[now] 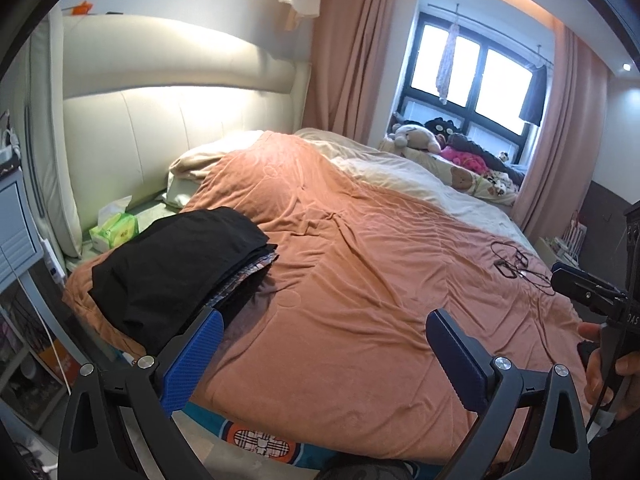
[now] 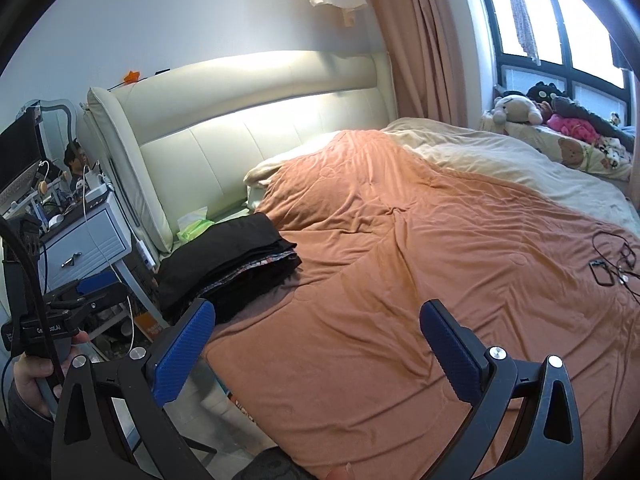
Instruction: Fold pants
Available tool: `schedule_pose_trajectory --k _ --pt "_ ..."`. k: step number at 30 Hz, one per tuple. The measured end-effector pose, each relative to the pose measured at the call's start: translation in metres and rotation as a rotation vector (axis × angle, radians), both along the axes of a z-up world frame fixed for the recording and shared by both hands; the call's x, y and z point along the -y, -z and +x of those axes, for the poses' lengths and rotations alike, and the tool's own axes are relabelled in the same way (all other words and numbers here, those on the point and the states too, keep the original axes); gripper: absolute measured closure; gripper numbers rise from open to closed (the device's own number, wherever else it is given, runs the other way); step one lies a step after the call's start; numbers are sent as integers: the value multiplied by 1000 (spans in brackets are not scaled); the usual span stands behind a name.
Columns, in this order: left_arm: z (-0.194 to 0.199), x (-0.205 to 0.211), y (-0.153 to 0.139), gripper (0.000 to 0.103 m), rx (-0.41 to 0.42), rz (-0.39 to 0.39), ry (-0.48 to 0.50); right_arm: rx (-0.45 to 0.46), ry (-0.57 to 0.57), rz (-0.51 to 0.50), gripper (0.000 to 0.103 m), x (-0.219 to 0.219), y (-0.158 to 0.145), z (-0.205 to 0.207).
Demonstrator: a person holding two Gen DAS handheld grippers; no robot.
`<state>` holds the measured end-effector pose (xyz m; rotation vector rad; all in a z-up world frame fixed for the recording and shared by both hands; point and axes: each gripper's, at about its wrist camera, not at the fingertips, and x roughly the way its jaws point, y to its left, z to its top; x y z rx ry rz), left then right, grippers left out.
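Folded black pants [image 1: 176, 268] lie on top of a small pile of clothes at the near left corner of the bed, also seen in the right wrist view as the pants [image 2: 228, 264]. My left gripper [image 1: 326, 330] is open, nothing between its blue pads, hovering over the orange blanket [image 1: 360, 260] just right of the pile. My right gripper [image 2: 318, 320] is open and empty too, over the blanket [image 2: 400, 260], to the right of the pile. The right gripper [image 1: 580, 288] shows at the right edge of the left wrist view; the left gripper [image 2: 80, 300] shows at the left of the right wrist view.
A green tissue pack [image 1: 114, 232] sits by the cream headboard [image 1: 160, 128]. Black cables [image 1: 520, 264] lie on the blanket's right side. A bedside drawer unit [image 2: 80, 240] stands left of the bed. Plush toys [image 1: 420, 136] sit on the window sill. A patterned rug [image 1: 260, 440] lies below the bed.
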<state>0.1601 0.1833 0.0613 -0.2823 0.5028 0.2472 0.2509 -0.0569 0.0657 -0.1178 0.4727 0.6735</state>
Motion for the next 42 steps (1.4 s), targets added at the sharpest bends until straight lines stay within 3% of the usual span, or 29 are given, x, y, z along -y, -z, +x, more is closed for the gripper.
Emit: schedule_pose_trajectory --k 12,24,42 --pt "-42 46 3 1 9 38 55 48 44 -13 0 47 3 -72" --pt "-80 94 -4 1 39 74 126 80 95 12 0 98 25 -135" --pt "-125 149 21 1 74 120 132 127 130 41 0 124 53 -214"
